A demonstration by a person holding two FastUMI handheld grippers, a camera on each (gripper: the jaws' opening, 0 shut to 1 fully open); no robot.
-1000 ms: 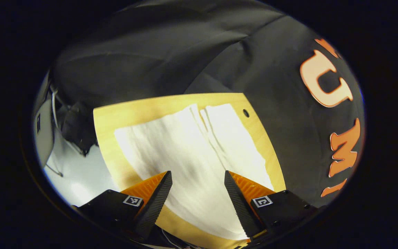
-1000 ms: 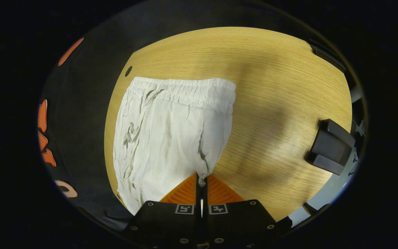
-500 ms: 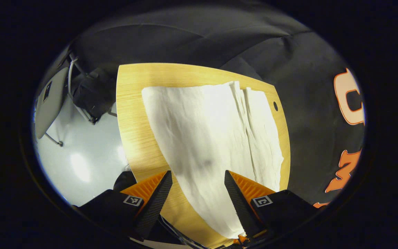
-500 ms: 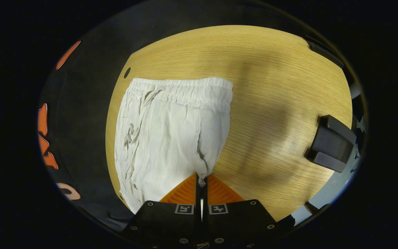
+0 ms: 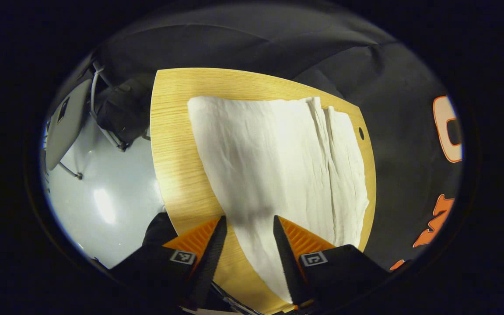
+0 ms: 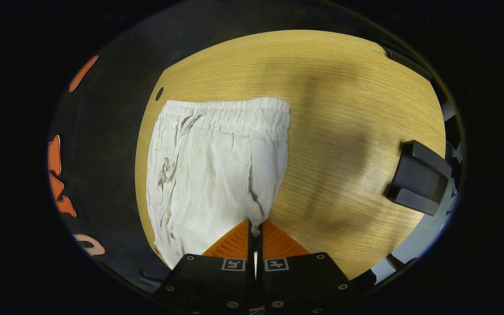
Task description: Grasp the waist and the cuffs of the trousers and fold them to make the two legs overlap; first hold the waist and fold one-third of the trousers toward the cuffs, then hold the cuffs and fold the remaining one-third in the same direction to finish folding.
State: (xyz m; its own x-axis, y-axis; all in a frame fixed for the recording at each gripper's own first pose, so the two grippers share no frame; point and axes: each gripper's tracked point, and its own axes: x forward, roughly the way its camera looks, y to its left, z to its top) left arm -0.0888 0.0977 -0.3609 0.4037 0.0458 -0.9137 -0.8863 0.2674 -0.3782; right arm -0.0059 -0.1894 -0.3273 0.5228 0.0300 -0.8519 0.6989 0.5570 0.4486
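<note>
Right claw [image 6: 255, 227] clenched on trousers [image 6: 217, 170] edge, contact half hidden; left claw [image 5: 246, 223] released above the cloth.

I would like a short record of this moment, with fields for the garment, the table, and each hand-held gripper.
garment: white trousers lying flat on the table, elastic waist at the far end in the right gripper view
table: light wooden table; a small round hole near its edge, beside the trousers
left hand-held gripper: fingers apart, straddling the near edge of the cloth, not yet closed on it
right hand-held gripper: fingers together, pinching a fold of the trousers
other: a dark block at the table's edge in the right gripper view
</note>
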